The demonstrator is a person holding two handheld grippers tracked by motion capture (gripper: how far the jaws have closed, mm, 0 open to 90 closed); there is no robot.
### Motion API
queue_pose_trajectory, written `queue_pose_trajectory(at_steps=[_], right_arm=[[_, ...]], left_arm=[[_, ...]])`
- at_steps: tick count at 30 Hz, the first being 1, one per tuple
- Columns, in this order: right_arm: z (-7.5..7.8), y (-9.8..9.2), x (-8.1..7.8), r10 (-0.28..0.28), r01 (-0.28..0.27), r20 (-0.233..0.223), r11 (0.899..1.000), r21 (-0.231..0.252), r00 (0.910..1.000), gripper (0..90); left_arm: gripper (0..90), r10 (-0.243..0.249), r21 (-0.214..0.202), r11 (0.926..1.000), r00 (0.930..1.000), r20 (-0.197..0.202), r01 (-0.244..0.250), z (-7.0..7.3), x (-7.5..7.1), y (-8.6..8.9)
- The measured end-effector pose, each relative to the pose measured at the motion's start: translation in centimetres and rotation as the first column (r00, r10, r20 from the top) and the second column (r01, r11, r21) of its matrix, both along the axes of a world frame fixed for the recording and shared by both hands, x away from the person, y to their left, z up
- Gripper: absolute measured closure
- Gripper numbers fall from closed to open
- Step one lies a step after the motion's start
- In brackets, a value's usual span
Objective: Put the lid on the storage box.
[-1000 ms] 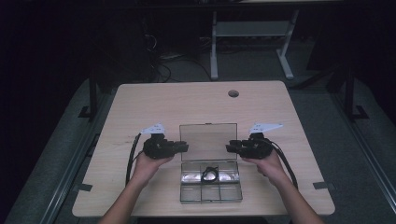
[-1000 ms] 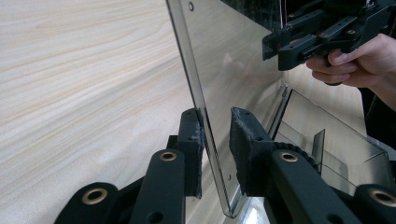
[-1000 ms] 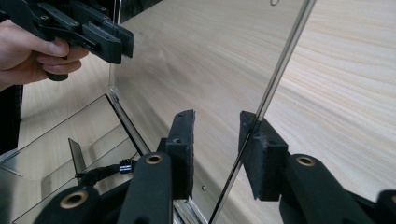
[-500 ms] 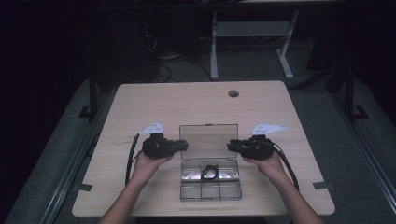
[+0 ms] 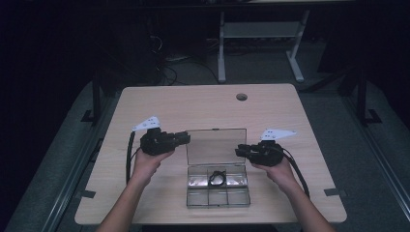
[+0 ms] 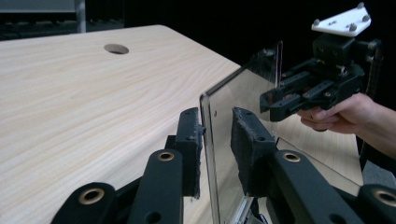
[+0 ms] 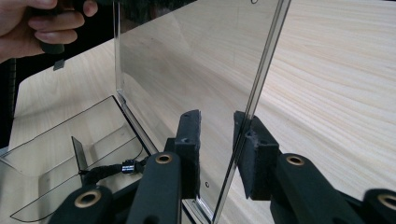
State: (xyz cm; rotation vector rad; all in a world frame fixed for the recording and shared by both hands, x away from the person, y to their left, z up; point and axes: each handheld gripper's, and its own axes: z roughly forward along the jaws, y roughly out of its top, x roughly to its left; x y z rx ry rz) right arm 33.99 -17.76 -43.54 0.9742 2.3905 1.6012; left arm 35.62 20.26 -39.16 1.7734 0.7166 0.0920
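We see a pale wood-grain tabletop with rounded corners, and a round hole near its far edge, right of centre. On the near middle of it sits a clear plastic compartment box, its lid standing open on the far side. A small black cable lies in the middle cell of the box's far row. The tabletop stands on a grey floor.

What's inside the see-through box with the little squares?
The clear box has six compartments. A small black cable lies coiled in the back middle one. The compartments either side of it look shiny, so I cannot tell what they hold. The front three look empty.
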Motion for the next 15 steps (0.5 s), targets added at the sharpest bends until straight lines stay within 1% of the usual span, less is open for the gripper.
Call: queue_pose_trajectory(at_steps=[3, 7, 11, 15], right_arm=[[0.0, 0.03, -0.07, -0.004, 0.004, 0.002, 1.0, 0.001, 1.0, 70.8], [0.0, 0.0, -0.14, -0.004, 0.004, 0.01, 1.0, -0.001, 0.9999, 71.0], [0.04, 0.01, -0.18, -0.004, 0.004, 0.011, 1.0, -0.002, 0.9999, 71.0], [0.02, -0.02, -0.18, -0.003, 0.003, 0.01, 1.0, -0.002, 0.9999, 70.8]], left_arm=[[75.0, 0.004, -0.008, 1.0, 0.9999, 0.012, -0.004, 0.23, 0.05, 0.25], [78.5, 0.008, -0.012, 0.9999, 0.9998, 0.018, -0.008, 0.34, 0.04, 0.28], [84.2, 0.015, -0.009, 0.9998, 0.9997, 0.021, -0.015, 0.37, 0.04, 0.33], [85.3, 0.014, -0.016, 0.9998, 0.9998, 0.014, -0.014, 0.35, 0.05, 0.32]])
